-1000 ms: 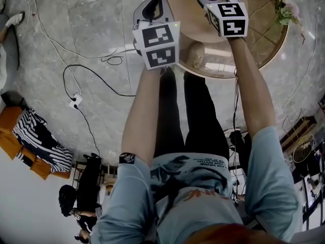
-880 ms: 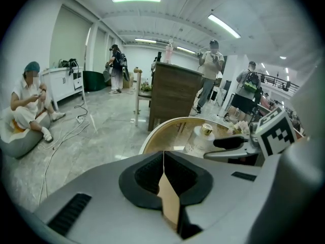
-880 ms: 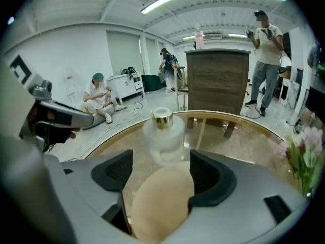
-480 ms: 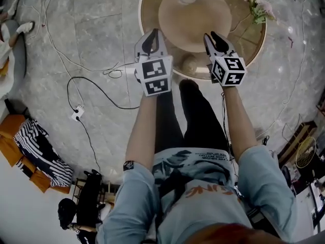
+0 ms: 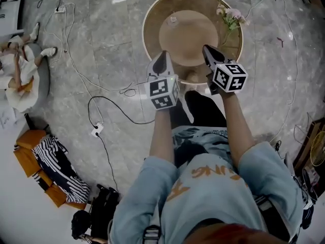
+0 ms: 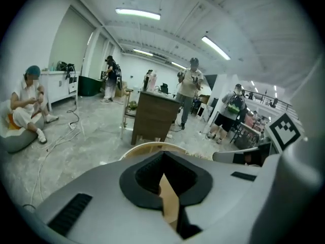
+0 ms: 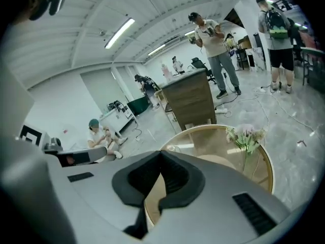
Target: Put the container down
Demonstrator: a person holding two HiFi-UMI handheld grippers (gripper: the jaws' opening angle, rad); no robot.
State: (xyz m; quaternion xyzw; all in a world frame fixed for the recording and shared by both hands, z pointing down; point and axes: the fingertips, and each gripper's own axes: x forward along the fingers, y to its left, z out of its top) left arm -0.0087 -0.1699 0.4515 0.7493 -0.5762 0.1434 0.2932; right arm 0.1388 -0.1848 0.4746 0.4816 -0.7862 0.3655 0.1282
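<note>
A small clear glass container (image 5: 172, 20) stands on the round glass table (image 5: 151, 14), at the far left of its wooden centre; in the right gripper view this container (image 7: 172, 148) appears just past the jaws. My left gripper (image 5: 162, 55) hovers at the table's near edge, shut and empty. My right gripper (image 5: 205, 48) hangs over the near right of the table, also shut with nothing in it. In the gripper views, both the left gripper (image 6: 162, 156) and the right gripper (image 7: 161, 156) have their jaws meeting at the tips. Both are well short of the container.
A spray of pale flowers (image 5: 231, 14) stands at the table's right side. Cables (image 5: 117, 93) and a power strip (image 5: 95, 131) lie on the marble floor to the left. A seated person (image 5: 20, 80) is far left. A wooden cabinet (image 6: 152, 116) and standing people lie beyond.
Both grippers have drawn back from over the table toward its near edge. The right gripper's jaws, spread apart a second ago, have closed with nothing in them.
</note>
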